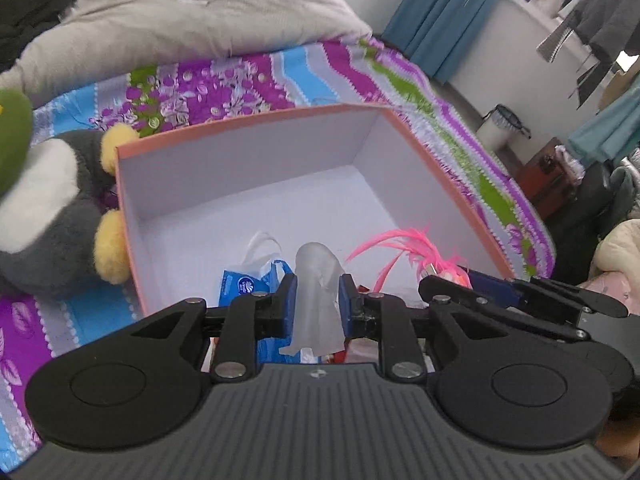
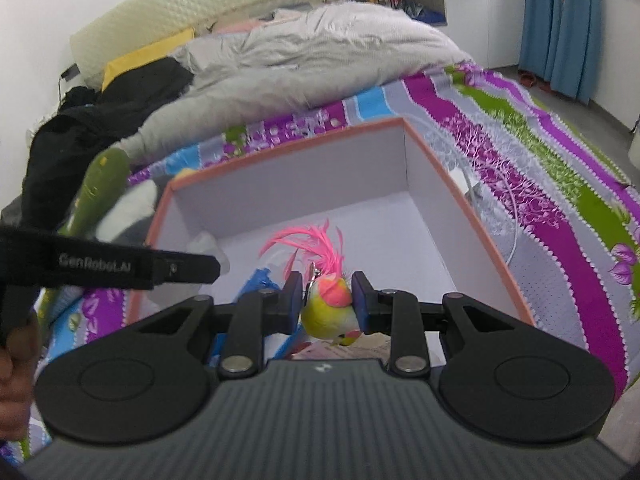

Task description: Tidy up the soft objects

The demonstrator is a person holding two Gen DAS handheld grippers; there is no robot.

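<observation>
With a tissue pack (image 1: pixel 240 286) already in the box (image 1: pixel 256 168), left gripper (image 1: pixel 318 304) grasps a translucent toy (image 1: pixel 318 280), right gripper (image 2: pixel 326 300) a bird (image 2: pixel 332 312); penguin (image 1: pixel 48 208) remains outside.

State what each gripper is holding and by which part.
Left gripper: translucent soft piece, pinched across its middle. Right gripper: feathered ball toy, pinched at its sides.

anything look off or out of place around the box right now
Nothing looks spilled or damaged. The one stray is the grey and white plush toy, lying on the bedspread against the outside of the open box. Each tool holds a small item over the box.
</observation>
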